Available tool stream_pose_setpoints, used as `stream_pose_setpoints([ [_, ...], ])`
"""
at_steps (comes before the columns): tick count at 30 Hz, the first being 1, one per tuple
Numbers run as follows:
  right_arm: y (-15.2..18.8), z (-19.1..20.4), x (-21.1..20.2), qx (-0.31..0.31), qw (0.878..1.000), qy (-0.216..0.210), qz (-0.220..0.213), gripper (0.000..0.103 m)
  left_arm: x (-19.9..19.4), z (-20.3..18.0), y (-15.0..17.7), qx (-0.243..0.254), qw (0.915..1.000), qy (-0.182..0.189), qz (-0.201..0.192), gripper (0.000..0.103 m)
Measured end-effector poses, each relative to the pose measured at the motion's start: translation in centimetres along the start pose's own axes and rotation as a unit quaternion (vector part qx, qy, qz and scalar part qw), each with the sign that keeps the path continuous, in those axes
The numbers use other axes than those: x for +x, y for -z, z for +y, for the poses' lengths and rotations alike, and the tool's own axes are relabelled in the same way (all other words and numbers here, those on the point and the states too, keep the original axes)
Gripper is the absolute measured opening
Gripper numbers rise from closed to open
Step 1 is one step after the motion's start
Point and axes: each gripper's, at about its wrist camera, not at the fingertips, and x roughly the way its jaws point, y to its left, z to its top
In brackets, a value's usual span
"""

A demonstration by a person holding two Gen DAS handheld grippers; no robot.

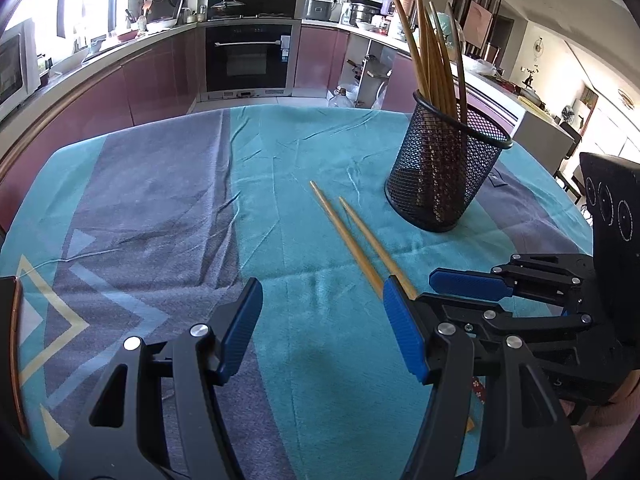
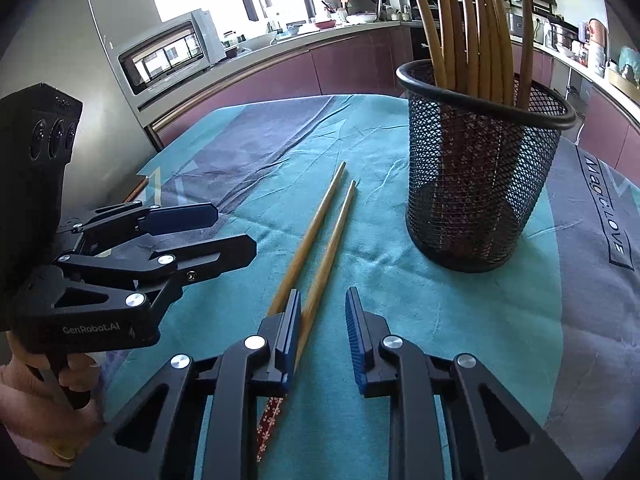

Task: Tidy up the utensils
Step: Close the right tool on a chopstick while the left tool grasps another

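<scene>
Two wooden chopsticks (image 1: pixel 352 236) lie side by side on the teal and grey tablecloth (image 1: pixel 168 184), also seen in the right wrist view (image 2: pixel 320 248). A black mesh holder (image 1: pixel 444 172) with several chopsticks upright stands beyond them, also in the right wrist view (image 2: pixel 480 168). My left gripper (image 1: pixel 322 320) is open and empty, left of the chopsticks' near ends. My right gripper (image 2: pixel 322 320) is open, low over the chopsticks; one chopstick runs between its jaws, beside the left finger (image 2: pixel 290 328). Each gripper shows in the other's view (image 1: pixel 480 284) (image 2: pixel 200 232).
The table's edges curve around the cloth (image 2: pixel 592 208). A kitchen counter (image 1: pixel 120 44), an oven (image 1: pixel 250 60) and a microwave (image 2: pixel 168 56) stand beyond the table. A thin reddish object (image 1: pixel 16 352) lies at the table's left edge.
</scene>
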Motion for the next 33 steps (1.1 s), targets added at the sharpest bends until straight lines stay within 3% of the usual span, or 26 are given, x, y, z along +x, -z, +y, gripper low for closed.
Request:
stream_pose_setpoints([
  [9,0.1,-0.8,-0.2,0.012,1.000,0.002,-0.003,0.021,0.9,-1.2,0.5,0.025,0.9995,0.011,0.014,0.061],
  [19,0.2,-1.7,-0.4,0.021,1.000,-0.007,-0.002,0.021,2.1,-2.9,0.9,0.053,0.9979,0.017,0.033,0.054],
  [24,0.2,-1.7,-0.4,0.020,1.000,-0.008,-0.001,0.021,2.3,-3.2,1.1,0.057,0.9976,0.019,0.036,0.043],
  [28,0.3,-1.8,-0.5,0.020,1.000,-0.008,-0.001,0.021,2.2,-3.5,1.4,0.060,0.9971,0.027,0.038,0.025],
  [33,0.2,-2.0,-0.5,0.018,1.000,-0.006,0.000,0.021,2.0,-3.7,1.8,0.052,0.9975,0.028,0.040,0.017],
])
